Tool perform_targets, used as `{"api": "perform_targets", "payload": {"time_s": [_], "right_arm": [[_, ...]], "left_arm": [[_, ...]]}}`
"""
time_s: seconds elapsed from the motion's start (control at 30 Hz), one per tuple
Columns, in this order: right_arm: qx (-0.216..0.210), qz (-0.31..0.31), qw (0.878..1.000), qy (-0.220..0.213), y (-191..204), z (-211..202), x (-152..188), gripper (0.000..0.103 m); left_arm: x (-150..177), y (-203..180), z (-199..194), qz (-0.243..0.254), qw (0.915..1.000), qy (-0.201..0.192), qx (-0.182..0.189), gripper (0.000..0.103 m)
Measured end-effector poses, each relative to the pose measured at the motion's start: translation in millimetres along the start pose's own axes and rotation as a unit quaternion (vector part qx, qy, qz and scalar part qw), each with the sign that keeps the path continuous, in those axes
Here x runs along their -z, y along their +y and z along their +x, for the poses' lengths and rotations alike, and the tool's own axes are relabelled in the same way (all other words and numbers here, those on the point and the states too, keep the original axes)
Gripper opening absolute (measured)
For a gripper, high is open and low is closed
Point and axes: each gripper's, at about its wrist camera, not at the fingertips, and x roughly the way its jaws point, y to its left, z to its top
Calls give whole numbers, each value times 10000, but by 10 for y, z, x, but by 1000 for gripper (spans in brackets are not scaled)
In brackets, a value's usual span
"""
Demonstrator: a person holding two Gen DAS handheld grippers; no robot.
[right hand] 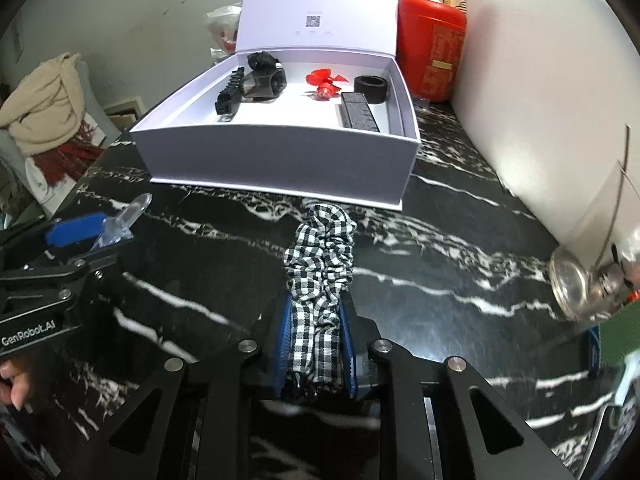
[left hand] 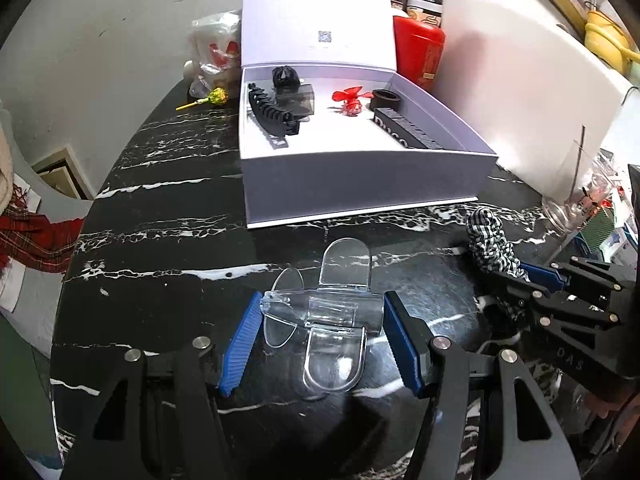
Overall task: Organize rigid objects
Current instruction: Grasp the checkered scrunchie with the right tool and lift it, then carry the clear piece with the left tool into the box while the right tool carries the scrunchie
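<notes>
My left gripper (left hand: 322, 316) is shut on a clear plastic piece (left hand: 332, 312), its blue pads against both sides, just above the black marble table (left hand: 160, 248). My right gripper (right hand: 314, 340) is shut on a black-and-white checked scrunchie (right hand: 322, 252), which also shows in the left wrist view (left hand: 490, 240). An open white box (left hand: 360, 184) stands behind, holding a black comb clip (left hand: 272, 114), a dark clear case (left hand: 296, 100), a red propeller (left hand: 350, 100), a black ring (left hand: 386, 100) and a black bar (left hand: 408, 130). The box shows in the right wrist view (right hand: 276, 156) too.
A red canister (left hand: 418, 50) and a white board (left hand: 520, 92) stand behind and right of the box. A glass jar (right hand: 584, 284) lies at the right. A plastic bag (left hand: 216, 48) and a yellow lollipop (left hand: 212, 98) sit left of the box.
</notes>
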Motion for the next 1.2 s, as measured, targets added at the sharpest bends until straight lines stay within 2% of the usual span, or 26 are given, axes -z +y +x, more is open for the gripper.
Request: {"api": "perform_targets", "payload": {"time_s": [0.73,1.2], "right_arm": [[-33,197,9990,-393,32,-581,553,21],[341,-14,9965,-761,-93,-880,472,21]], "left_arm": [[203,-417,-390,454,9986,-210,151,60],[26,-619,-601,490,9976,-461,185,60]]}}
